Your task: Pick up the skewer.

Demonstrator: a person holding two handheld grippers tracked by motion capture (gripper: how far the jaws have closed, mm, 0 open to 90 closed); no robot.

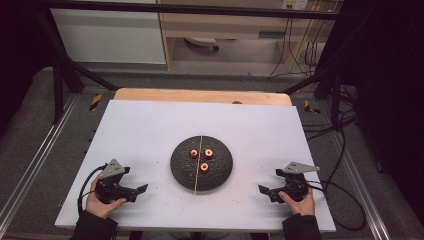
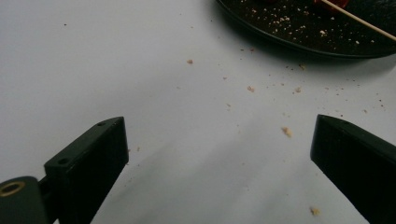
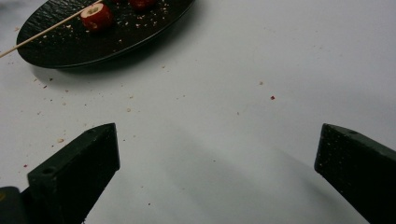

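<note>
Black and slate-rough, the round plate sits at the middle of the white table top in my high view, and I count three red fruit pieces grouped on it, two side by side and one nearer me, with a thin wooden skewer lying straight across the plate between them. The white top rests on a wooden table whose far edge shows, dark grey floor surrounds it, black frame bars cross behind, and cables trail off to the right. My left gripper rests low at the near left of the top, my right gripper at the near right, each held in a hand, each pointing inward toward the plate and well apart from it. From the left gripper view, I see the left gripper with its jaws spread wide and nothing between them, only crumb-speckled white surface; the plate's rim and the skewer show at the upper right. From the right gripper view, the right gripper likewise stands wide open and holds nothing; the plate lies at the upper left with one red fruit piece beside the skewer, whose end juts past the rim.
</note>
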